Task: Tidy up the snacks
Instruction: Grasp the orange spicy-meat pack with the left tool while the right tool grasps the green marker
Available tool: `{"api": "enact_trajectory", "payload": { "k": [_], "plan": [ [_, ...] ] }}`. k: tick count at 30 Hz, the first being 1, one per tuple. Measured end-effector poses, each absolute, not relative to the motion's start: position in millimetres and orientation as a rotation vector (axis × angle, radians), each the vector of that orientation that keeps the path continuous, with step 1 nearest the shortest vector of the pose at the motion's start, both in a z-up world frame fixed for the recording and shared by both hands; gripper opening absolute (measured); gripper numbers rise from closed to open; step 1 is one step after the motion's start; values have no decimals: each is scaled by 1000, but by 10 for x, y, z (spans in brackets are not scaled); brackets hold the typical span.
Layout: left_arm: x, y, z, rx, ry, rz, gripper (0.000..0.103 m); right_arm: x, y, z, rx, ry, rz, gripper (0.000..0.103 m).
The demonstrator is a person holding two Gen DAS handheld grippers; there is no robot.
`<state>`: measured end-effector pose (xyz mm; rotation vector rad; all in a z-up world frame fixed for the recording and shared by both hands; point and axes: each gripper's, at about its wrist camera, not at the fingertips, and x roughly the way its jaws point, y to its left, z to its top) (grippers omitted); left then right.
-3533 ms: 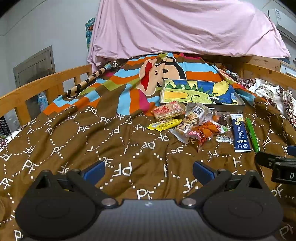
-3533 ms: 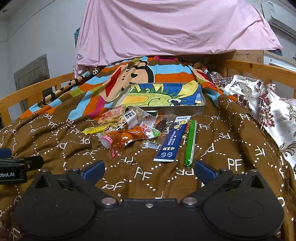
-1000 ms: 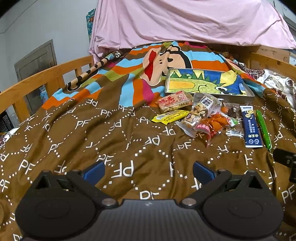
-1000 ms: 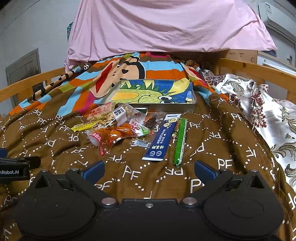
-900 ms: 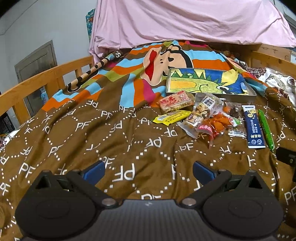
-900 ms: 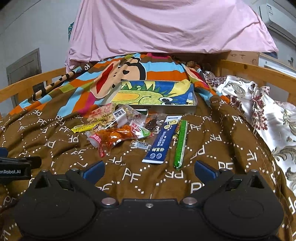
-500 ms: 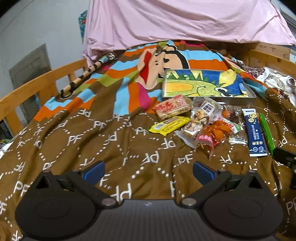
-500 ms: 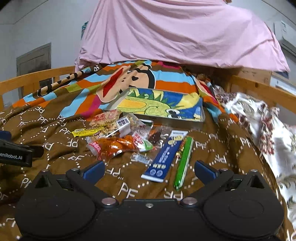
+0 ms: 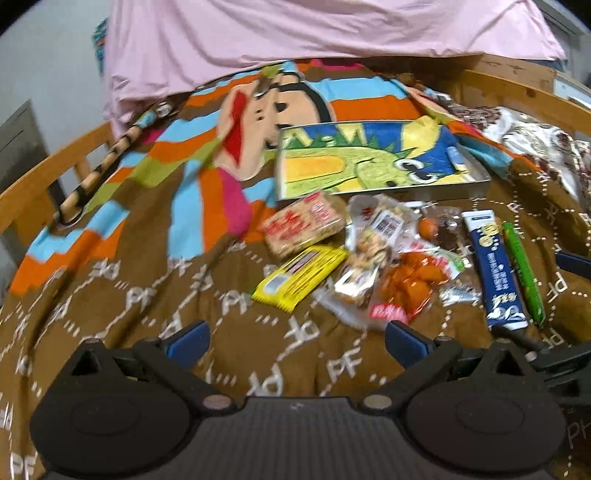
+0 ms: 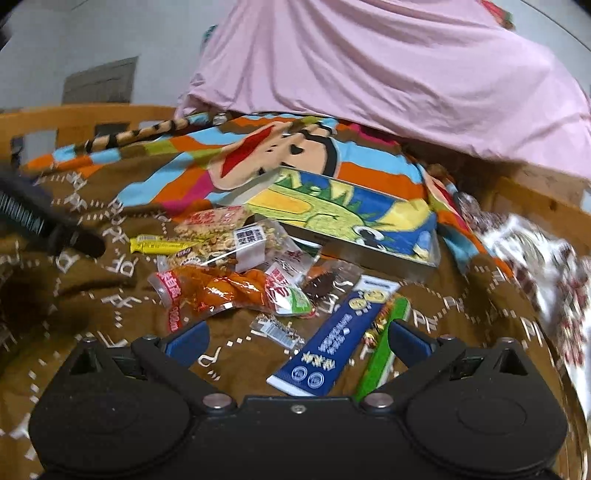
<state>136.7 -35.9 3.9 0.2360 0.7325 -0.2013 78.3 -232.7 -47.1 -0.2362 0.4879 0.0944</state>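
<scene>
A pile of snack packets lies on the brown blanket in front of a flat tin box with a dinosaur picture (image 9: 373, 158) (image 10: 354, 218). The pile holds a yellow bar (image 9: 301, 275) (image 10: 159, 243), a pink wafer pack (image 9: 304, 221), an orange packet (image 9: 406, 288) (image 10: 218, 290), a blue stick pack (image 9: 496, 273) (image 10: 336, 336) and a green stick (image 9: 522, 273) (image 10: 380, 350). My left gripper (image 9: 295, 338) is open, just short of the yellow bar. My right gripper (image 10: 295, 338) is open, with the blue pack and green stick between its fingers (image 10: 410, 345).
Wooden bed rails (image 9: 48, 177) (image 10: 92, 114) run along the sides. A pink sheet (image 9: 295, 33) hangs at the back. A floral quilt (image 10: 546, 266) lies on the right. The left gripper shows at the left edge of the right wrist view (image 10: 48, 229).
Both grippers have moved forward toward the snack pile, which now looks larger. The right gripper's fingers now reach the blue pack and green stick. Both stay open.
</scene>
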Motion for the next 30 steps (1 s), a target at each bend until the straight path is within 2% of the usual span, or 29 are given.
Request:
{"api": "enact_trajectory", "payload": {
  "k": [11, 18, 22, 24, 26, 28, 30],
  "plan": [
    [1739, -915, -57, 358, 706, -470, 103, 882, -2651, -526, -282, 484, 4, 102],
    [1952, -1304, -197, 454, 737, -600, 103, 1032, -3042, -592, -162, 543, -103, 99],
    [2052, -1442, -302, 516, 791, -682, 103, 1080, -3191, -657, -97, 588, -96, 85],
    [2093, -1495, -330, 552, 809, -726, 102, 1072, -3225, -655, -80, 589, -91, 83],
    [2134, -1533, -342, 581, 828, -770, 99, 1062, -3248, -661, -61, 580, -83, 83],
    [2189, -1563, -359, 604, 867, -817, 95, 1103, -3277, -705, -45, 600, -70, 71],
    [2260, -1579, -379, 617, 914, -845, 94, 1120, -3304, -719, -20, 603, -45, 68]
  ]
}}
